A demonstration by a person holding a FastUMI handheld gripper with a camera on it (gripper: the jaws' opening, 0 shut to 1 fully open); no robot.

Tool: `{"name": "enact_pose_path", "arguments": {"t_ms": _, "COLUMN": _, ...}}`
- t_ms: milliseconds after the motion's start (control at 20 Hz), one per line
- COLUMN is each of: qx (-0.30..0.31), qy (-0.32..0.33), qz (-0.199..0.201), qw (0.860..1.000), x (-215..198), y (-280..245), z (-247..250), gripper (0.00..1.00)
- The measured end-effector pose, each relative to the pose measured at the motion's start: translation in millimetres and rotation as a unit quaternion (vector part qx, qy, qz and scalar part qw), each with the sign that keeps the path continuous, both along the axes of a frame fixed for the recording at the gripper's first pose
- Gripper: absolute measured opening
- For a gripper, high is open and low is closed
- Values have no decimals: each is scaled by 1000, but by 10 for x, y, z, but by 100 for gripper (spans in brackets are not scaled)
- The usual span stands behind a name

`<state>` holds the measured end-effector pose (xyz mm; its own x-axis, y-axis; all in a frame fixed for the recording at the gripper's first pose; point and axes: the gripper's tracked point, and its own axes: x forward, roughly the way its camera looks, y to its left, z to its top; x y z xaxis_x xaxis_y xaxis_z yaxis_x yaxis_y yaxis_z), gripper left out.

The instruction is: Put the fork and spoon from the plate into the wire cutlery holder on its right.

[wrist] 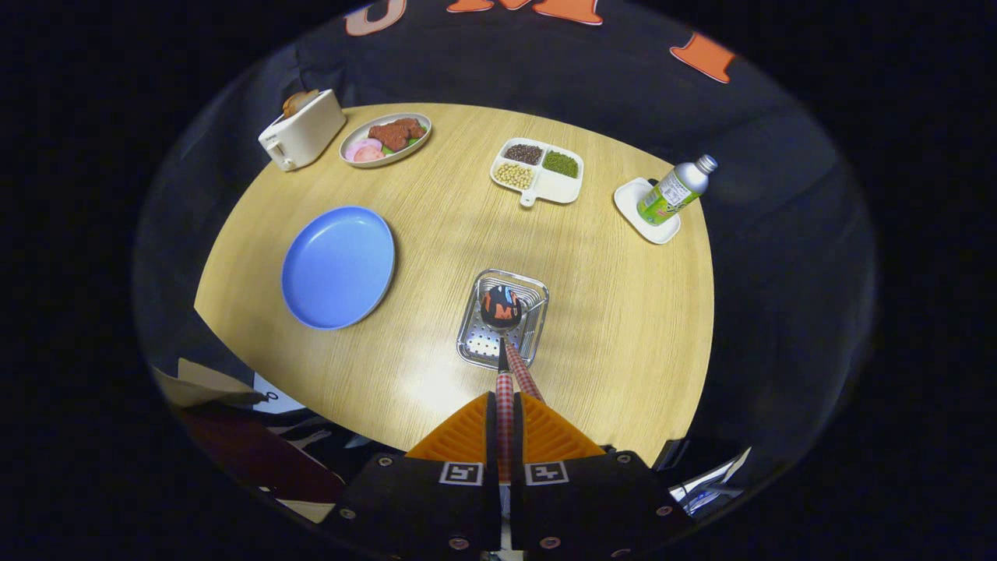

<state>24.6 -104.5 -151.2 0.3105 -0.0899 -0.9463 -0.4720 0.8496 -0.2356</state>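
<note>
Gripper clamped on spoon above holder

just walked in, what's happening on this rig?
The handheld claw is shut on a spoon with a checked handle, holding it over the wire cutlery holder, bowl end down inside it. A second checked handle, likely the fork, already leans in the holder. The blue plate to the holder's left has nothing on it. A toaster, food dishes and a bottle sit further back on the table.

light: bright overhead | glare: tabletop sheen near tool | edges: fisheye-bent, dim | focus: sharp
</note>
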Motion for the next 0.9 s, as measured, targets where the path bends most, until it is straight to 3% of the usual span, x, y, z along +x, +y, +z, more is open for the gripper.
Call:
{"name": "enact_pose_path", "arguments": {"t_ms": 350, "qx": -48, "qy": 45, "qz": 38, "qw": 997, "x": 89, "y": 106, "z": -213, "gripper": 5}}
{"name": "enact_pose_path", "arguments": {"t_ms": 650, "qx": -47, "qy": 49, "qz": 14, "qw": 998, "x": 158, "y": 140, "z": -328, "gripper": 7}}
{"name": "enact_pose_path", "arguments": {"t_ms": 900, "qx": -14, "qy": 16, "qz": -19, "qw": 1000, "x": 214, "y": 220, "z": -208, "gripper": 17}}
